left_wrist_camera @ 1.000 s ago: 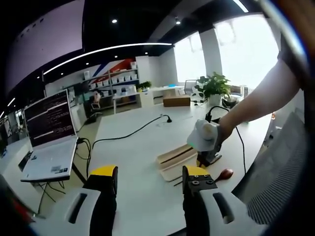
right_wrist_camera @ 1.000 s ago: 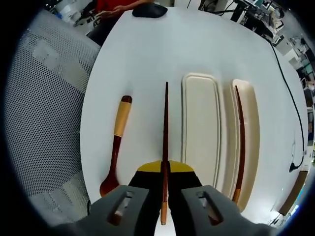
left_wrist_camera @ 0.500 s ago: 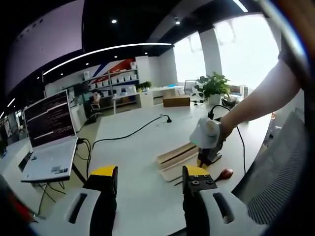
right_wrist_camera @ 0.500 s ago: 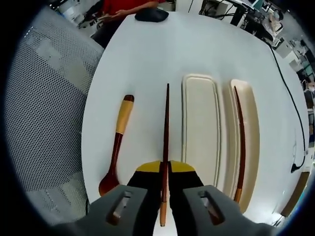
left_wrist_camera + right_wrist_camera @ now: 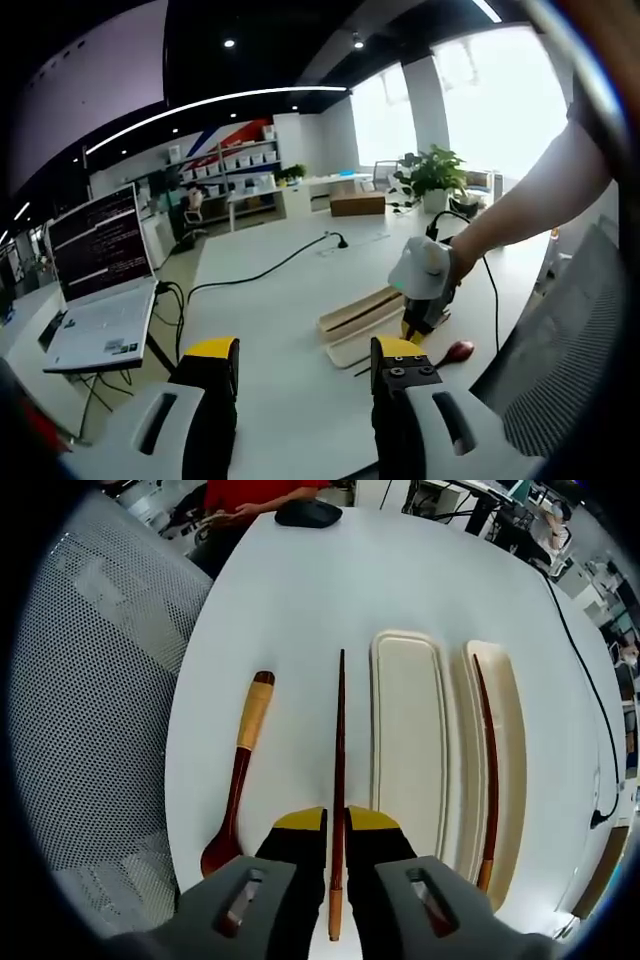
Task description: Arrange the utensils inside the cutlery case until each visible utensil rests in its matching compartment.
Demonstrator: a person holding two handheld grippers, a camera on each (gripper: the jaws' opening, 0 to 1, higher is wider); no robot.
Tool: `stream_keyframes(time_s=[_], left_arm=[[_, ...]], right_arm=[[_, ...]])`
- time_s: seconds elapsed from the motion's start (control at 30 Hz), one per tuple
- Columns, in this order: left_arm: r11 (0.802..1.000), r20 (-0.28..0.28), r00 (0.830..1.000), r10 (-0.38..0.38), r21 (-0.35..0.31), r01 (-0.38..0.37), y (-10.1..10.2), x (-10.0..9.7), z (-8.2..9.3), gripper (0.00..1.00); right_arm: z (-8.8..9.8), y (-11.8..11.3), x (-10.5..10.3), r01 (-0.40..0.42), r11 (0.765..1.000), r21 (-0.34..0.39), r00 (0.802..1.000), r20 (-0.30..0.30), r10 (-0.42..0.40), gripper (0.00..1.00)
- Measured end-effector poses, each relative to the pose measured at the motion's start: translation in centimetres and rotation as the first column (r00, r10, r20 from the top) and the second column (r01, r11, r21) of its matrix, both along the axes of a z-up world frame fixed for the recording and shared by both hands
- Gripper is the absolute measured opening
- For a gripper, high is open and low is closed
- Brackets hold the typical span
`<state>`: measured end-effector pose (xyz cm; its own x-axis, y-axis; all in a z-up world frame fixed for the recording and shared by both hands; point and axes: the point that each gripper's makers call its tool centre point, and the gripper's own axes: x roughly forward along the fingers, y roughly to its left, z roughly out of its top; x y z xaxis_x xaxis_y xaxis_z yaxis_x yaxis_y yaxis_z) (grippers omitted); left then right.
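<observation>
**Q:** State of my grippers?

**A:** My right gripper point(image 5: 337, 825) pinches a chopstick point(image 5: 338, 770) at its near end; its long axis runs straight away. My left gripper point(image 5: 305, 365) hangs open, empty, well apart.

**Q:** Where's the target?

**A:** The cutlery case point(image 5: 410, 750) lies just right of the held stick, parallel; its far-right compartment holds the second chopstick point(image 5: 488, 770). The spoon point(image 5: 238, 775) lies left, on the white table point(image 5: 330, 590). Beyond: an office.
</observation>
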<state>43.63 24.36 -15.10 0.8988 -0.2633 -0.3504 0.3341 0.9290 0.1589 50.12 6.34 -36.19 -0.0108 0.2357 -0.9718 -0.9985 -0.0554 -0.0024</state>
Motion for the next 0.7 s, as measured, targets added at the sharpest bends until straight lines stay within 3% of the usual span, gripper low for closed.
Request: stream_keyframes(time_s=[0.6, 0.7], left_arm=[[1.0, -0.006, 1.0, -0.004, 0.004, 0.004, 0.0, 0.09, -0.16, 0.54], [1.0, -0.004, 1.0, -0.002, 0.002, 0.002, 0.0, 0.07, -0.12, 0.54]], right_arm=[[-0.2, 0.02, 0.05, 0.01, 1.0, -0.02, 1.0, 0.022, -0.009, 0.0], [-0.3, -0.02, 0.08, 0.096, 0.995, -0.022, 0.995, 0.003, -0.095, 0.0]])
